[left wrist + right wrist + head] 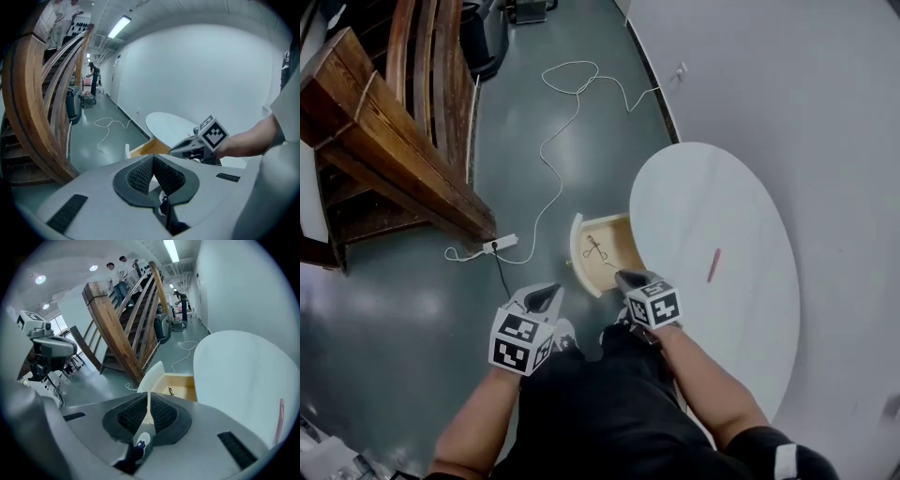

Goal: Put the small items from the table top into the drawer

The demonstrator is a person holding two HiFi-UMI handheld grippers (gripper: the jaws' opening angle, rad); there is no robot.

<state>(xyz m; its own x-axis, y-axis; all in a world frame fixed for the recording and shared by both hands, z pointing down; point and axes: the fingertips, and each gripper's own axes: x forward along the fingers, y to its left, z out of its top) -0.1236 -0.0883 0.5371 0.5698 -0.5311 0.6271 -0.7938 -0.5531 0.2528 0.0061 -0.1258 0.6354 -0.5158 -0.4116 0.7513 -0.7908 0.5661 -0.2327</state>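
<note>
Both tools clenched and empty, one pink stick on the table

Head view: a slim pink stick (713,265) lies alone on the white table (712,187), well apart from the open drawer (622,234), which holds a small dark item (596,248); the left tool (546,296) and right tool (630,278) hover near the drawer. Left gripper view: jaws pressed together on nothing. Right gripper view: jaws likewise closed and empty, the stick at far right. It looks light, stiff and apt to roll, so pinching it mid-length seems best.
</note>
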